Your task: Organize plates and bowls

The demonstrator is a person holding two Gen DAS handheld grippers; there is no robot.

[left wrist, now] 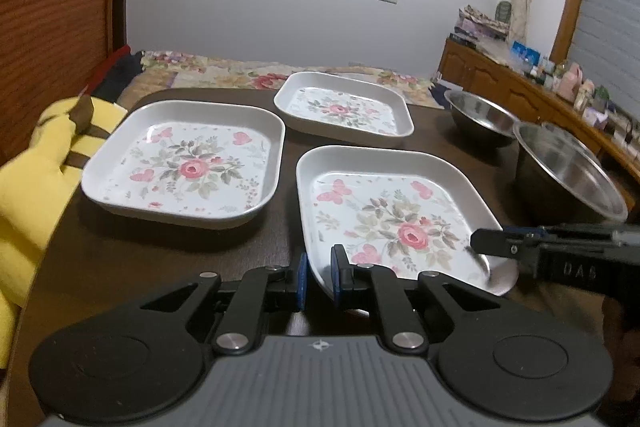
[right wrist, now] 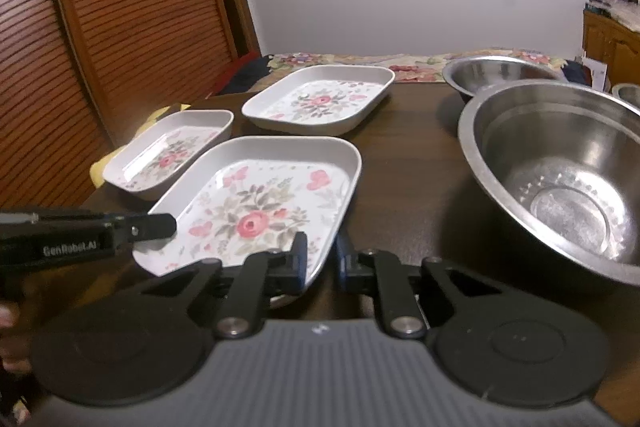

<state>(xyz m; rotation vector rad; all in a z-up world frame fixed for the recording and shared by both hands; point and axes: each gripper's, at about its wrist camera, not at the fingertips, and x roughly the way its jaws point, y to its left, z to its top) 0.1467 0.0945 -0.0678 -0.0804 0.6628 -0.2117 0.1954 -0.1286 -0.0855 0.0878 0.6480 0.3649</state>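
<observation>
Dark brown wood makes up the table [left wrist: 168, 259], which stands in a bedroom with a pale wall behind it, a louvred wooden door [right wrist: 120, 27] on one side and a flower-patterned bedspread [left wrist: 240, 71] past its far edge. Three square white plates with a pink rose print sit on it. The nearest plate [left wrist: 384, 219] lies at the front, and both grippers have hold of it. The left gripper [left wrist: 319, 277] has its jaws clamped on the plate's near left corner, one blue pad [left wrist: 301, 279] outside the rim and the other inside. The right gripper [right wrist: 322, 259] has its jaws pressed together on the near right rim of the same plate in the same manner. In the left wrist view the right gripper reaches in from the right edge over the plate's near right corner.

A second plate [left wrist: 184, 163] rests to the left of the gripped one, well apart from it, and a third plate [left wrist: 344, 107] sits further back, near the table's far edge. Right of the plates stands a large steel bowl [right wrist: 560, 179], empty and shiny inside, with a smaller steel bowl [right wrist: 496, 71] behind it at the far side of the table. A yellow cloth [left wrist: 28, 195] hangs beside the table's left edge. Whether the gripped plate is lifted off the wood or touching it, I cannot tell
</observation>
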